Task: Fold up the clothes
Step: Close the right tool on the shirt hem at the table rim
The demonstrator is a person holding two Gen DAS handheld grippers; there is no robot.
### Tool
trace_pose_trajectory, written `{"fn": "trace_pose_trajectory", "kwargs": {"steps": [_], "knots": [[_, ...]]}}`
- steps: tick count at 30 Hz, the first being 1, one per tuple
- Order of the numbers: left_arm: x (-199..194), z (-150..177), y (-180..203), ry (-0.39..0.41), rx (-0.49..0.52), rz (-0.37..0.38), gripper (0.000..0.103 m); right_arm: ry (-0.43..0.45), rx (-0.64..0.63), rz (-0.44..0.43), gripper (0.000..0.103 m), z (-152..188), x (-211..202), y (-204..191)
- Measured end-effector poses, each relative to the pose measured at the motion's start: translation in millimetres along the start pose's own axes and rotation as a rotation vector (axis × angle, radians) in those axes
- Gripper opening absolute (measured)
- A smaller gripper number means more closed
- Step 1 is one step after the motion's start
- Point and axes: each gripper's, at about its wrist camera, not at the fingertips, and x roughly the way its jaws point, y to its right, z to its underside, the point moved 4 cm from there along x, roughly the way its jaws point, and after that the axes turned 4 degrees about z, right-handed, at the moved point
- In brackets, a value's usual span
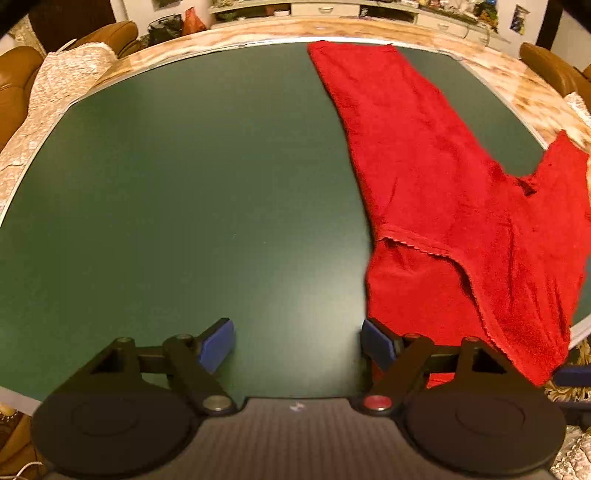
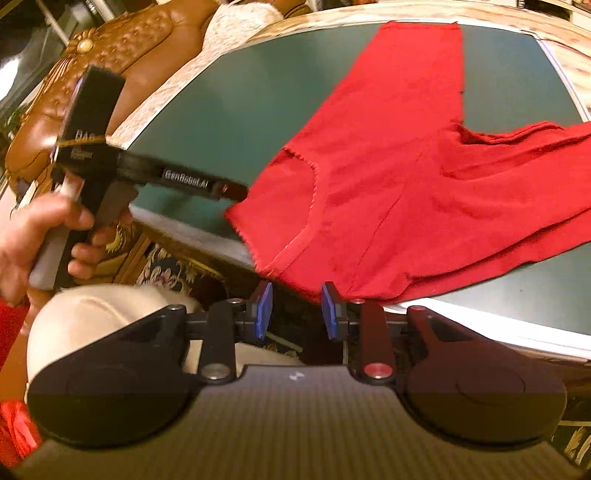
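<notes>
A pair of red trousers [image 1: 436,192] lies spread on the green table top [image 1: 184,184], one leg reaching to the far edge, the waistband hanging over the near edge. My left gripper [image 1: 297,341] is open and empty, its right pad [image 1: 373,341] touching the waistband's left corner. In the right wrist view the trousers [image 2: 388,166] fill the middle. My right gripper [image 2: 297,310] is open and empty just below the overhanging waistband hem. The left gripper's body [image 2: 184,177] shows at the left, reaching the cloth's corner.
The table has a marble-patterned rim [image 1: 258,31]. Brown leather chairs [image 2: 110,55] with a lace cover [image 1: 59,85] stand at the far left. A shelf with clutter [image 1: 369,7] lines the back wall. A patterned rug [image 2: 166,266] lies below the near edge.
</notes>
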Motion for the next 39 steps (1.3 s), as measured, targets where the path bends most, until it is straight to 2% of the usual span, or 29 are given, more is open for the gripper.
{"fn": "trace_pose_trajectory", "kwargs": {"steps": [4,7,9,10,11,13,15,16,19,21,24,26,31,34,36,37,39], "knots": [[0.9,-0.3,1.2,-0.003,-0.004,0.005,0.075,0.008,-0.041,0.029,0.034,-4.1,5.3,-4.4],[0.7,0.2,5.7,-0.007,0.023,-0.022,0.075,0.003,-0.14,0.067,0.034,0.5,6.4,-15.8],[0.3,0.5,11.6,-0.002,0.052,-0.046,0.076,-0.011,-0.178,0.062,0.034,4.6,5.5,-21.0],[0.5,0.6,14.8,0.003,0.065,-0.062,0.077,-0.024,-0.165,0.029,0.034,5.8,4.9,-21.3],[0.3,0.6,17.8,0.01,0.079,-0.08,0.078,-0.039,-0.129,-0.009,0.034,6.7,5.3,-19.2],[-0.6,0.6,22.5,0.025,0.107,-0.111,0.073,-0.062,-0.027,-0.056,0.034,8.6,6.9,-9.8],[-0.5,0.4,24.6,0.028,0.12,-0.117,0.059,-0.064,0.071,-0.063,0.034,12.1,9.7,2.4],[-0.5,0.3,25.7,0.029,0.126,-0.119,0.057,-0.064,0.12,-0.066,0.034,13.8,11.0,8.6],[-0.6,0.5,28.8,0.033,0.147,-0.126,0.041,-0.067,0.24,-0.073,0.034,21.5,13.9,26.0],[-0.8,1.6,30.8,0.03,0.16,-0.115,0.028,-0.056,0.281,-0.062,0.034,25.4,13.0,33.4],[-0.6,2.8,34.3,0.025,0.176,-0.099,0.019,-0.024,0.381,-0.088,0.034,26.8,10.2,47.6],[0.0,3.1,34.4,0.024,0.176,-0.101,0.019,-0.009,0.447,-0.115,0.034,27.6,8.9,57.2],[0.7,0.6,31.3,0.011,0.148,-0.081,0.02,0.007,0.455,-0.129,0.034,33.4,9.1,65.4],[0.9,-3.1,26.6,0.006,0.119,-0.072,0.037,0.016,0.436,-0.144,0.034,33.1,11.3,61.2],[0.1,-3.6,25.1,0.004,0.112,-0.058,0.055,0.016,0.444,-0.156,0.034,32.5,13.9,60.0],[-0.3,-2.7,25.9,0.001,0.113,-0.047,0.057,0.018,0.448,-0.153,0.033,31.9,15.4,59.6],[-1.4,-1.3,29.3,0.003,0.13,-0.052,0.059,0.018,0.441,-0.146,0.017,30.8,17.7,57.7]]}}
